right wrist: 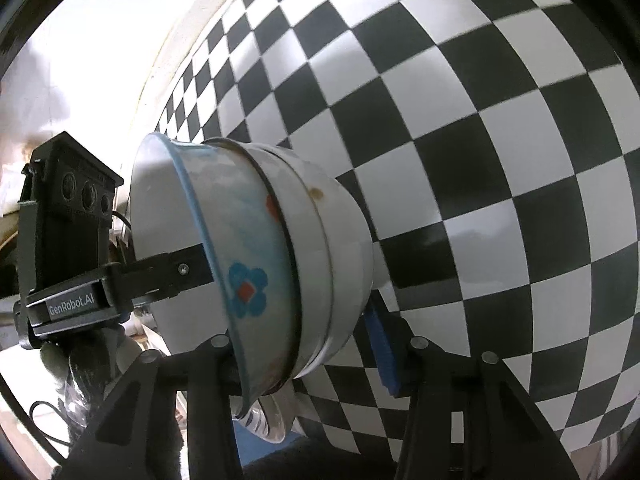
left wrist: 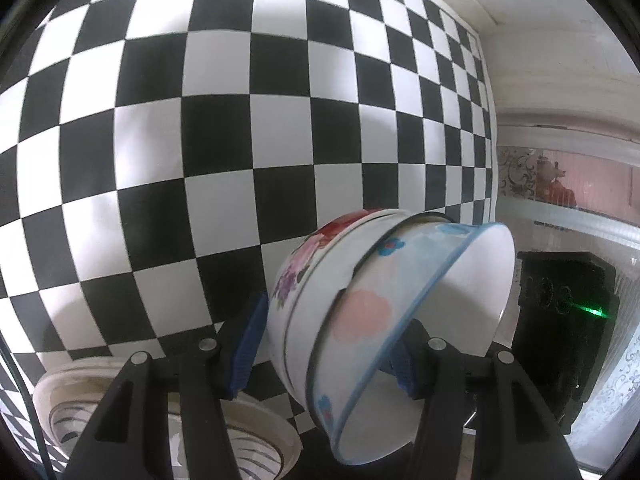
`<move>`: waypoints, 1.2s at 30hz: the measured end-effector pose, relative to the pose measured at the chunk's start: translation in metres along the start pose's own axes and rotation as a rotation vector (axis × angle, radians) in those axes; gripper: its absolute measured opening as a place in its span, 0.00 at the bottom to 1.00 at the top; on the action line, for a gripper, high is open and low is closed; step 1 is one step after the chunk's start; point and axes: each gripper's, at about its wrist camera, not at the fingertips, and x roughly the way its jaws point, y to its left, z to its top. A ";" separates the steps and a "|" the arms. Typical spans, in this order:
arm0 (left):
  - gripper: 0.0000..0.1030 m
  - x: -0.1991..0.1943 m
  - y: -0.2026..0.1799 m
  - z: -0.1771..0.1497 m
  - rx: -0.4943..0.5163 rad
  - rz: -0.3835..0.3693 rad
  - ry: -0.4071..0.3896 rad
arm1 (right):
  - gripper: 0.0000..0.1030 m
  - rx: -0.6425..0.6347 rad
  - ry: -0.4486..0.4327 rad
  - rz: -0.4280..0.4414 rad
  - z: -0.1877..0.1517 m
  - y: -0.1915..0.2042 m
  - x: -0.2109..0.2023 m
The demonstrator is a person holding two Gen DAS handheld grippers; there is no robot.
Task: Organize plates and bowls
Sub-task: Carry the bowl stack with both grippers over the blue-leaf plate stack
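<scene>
While both my hand-held grippers, left (left wrist: 326, 354) and right (right wrist: 308, 354), clamp a nested stack of flowered enamel bowls (left wrist: 384, 312) tilted above the chequered desk (left wrist: 180, 140), it awaits placing; a striped plate (left wrist: 168, 432) lies near left.

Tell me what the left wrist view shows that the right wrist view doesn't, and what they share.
Only the left wrist view shows the red and purple flowers on the back bowl, and a striped plate lying flat below the left claw.

Only the right wrist view shows the other claw's finger lying across the inside of the blue-rimmed bowl, a brown stain on the bowl behind it, and the right claw.

Both show the nested bowls tipped on their side over the checkered surface.
</scene>
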 end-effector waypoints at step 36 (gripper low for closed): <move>0.51 -0.110 0.077 -0.152 -0.201 -0.024 -0.253 | 0.46 -0.422 0.161 -0.002 -0.092 0.167 0.043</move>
